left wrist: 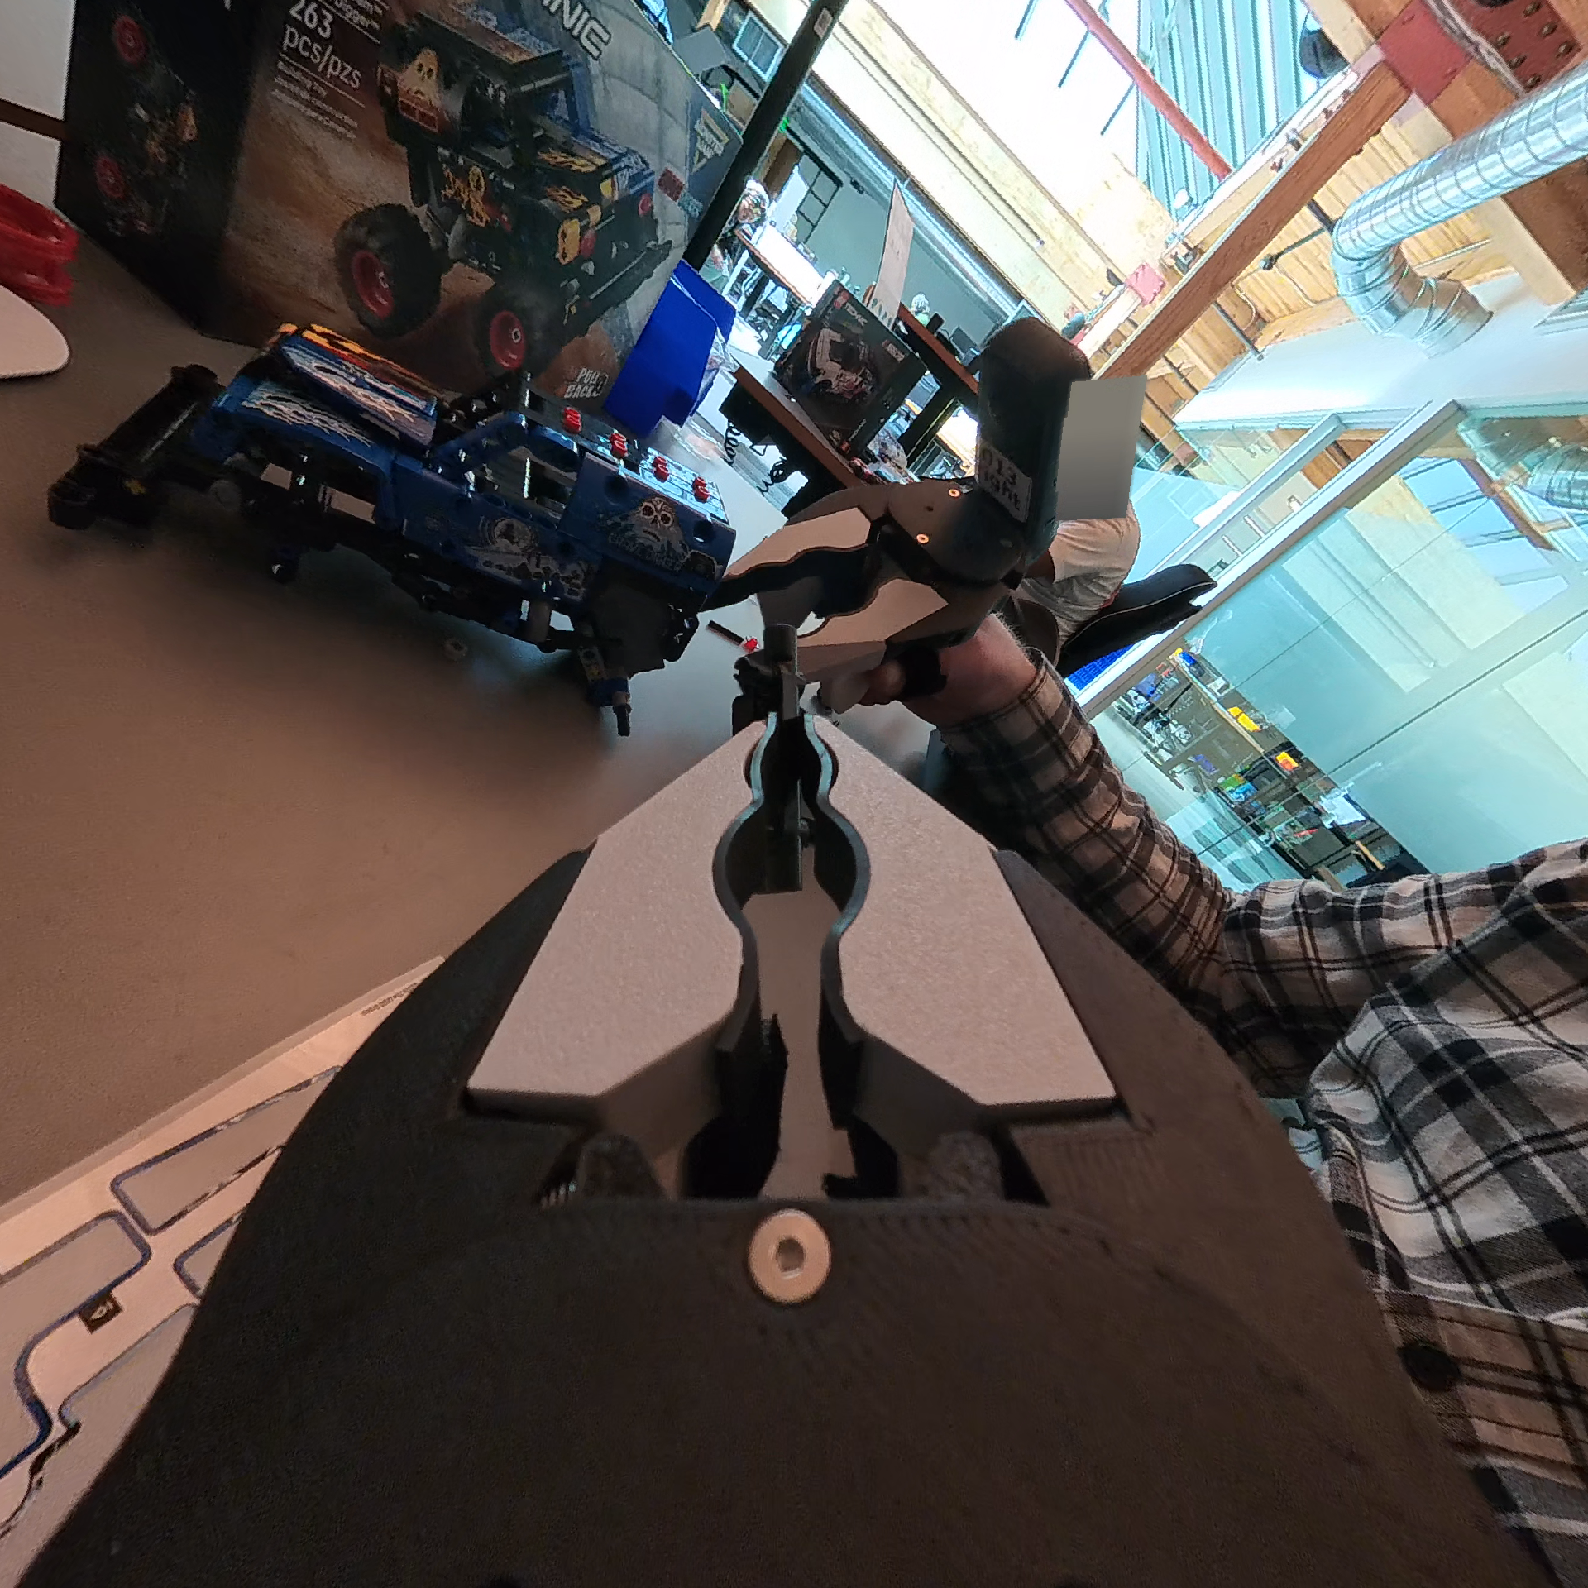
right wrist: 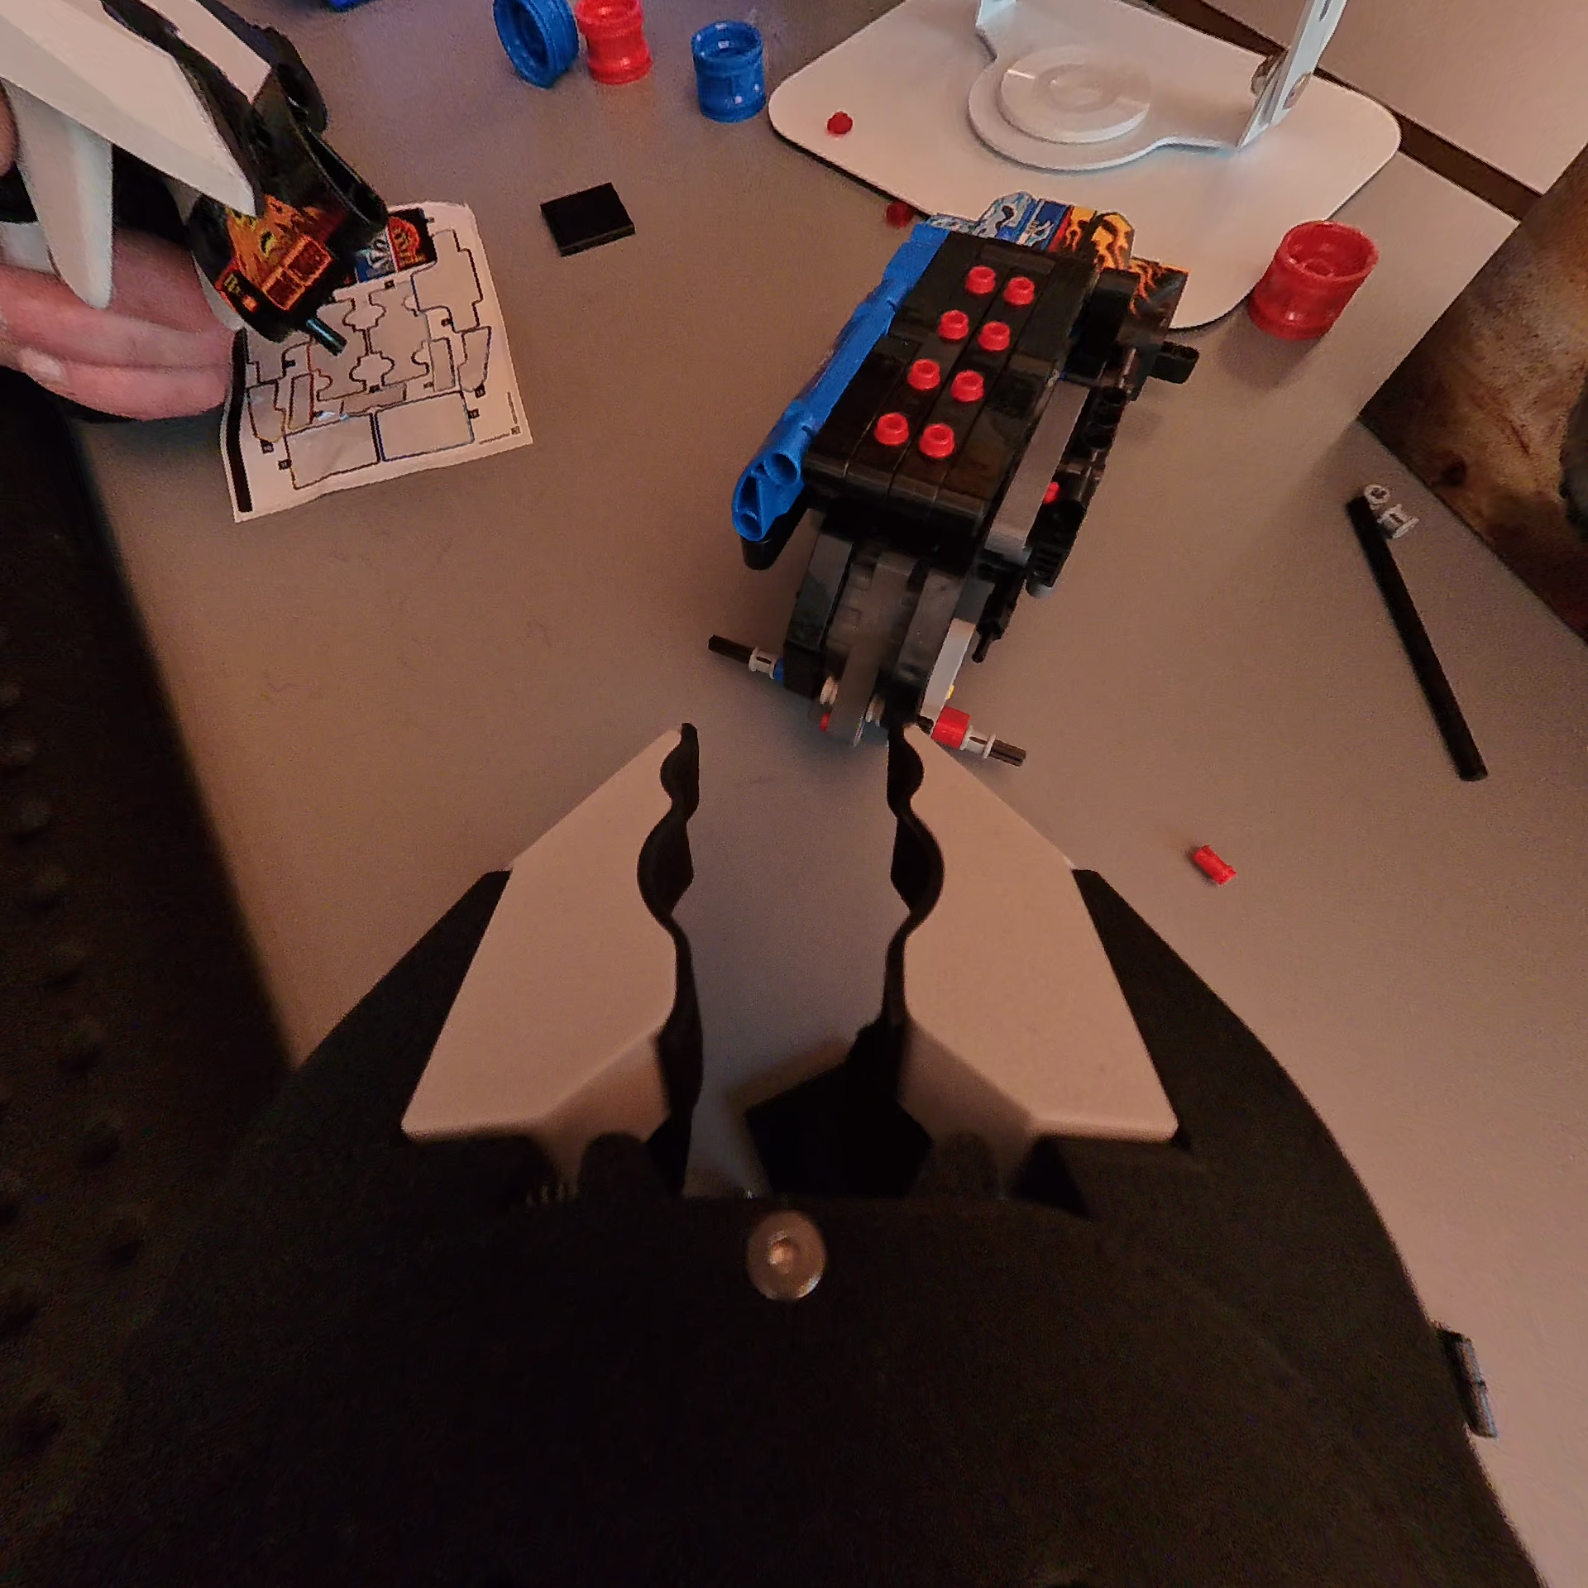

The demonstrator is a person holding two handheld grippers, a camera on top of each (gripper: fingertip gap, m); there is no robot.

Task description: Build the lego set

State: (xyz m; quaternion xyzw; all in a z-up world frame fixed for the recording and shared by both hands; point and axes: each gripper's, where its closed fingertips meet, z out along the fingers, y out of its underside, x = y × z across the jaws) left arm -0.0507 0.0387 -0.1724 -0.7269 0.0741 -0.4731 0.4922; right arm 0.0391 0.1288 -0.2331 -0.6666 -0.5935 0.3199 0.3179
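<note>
A small black plastic sub-assembly with flame stickers [right wrist: 288, 258] is clamped in the left gripper [left wrist: 786, 730]; the right gripper [right wrist: 790, 748] is released. The blue-and-black plastic truck body [right wrist: 945, 447] near the bench's far edge seems light and fragile; its stiff frame should be gripped.

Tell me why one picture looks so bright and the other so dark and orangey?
Left wrist view: big windows pour daylight in, glaring white, and the wide lens bends the room's beams. Right wrist view: it looks down at the table, away from the windows, so the light is dim and warm; the truck model stays sharp, but the black gripper body at the bottom goes nearly black.
</note>
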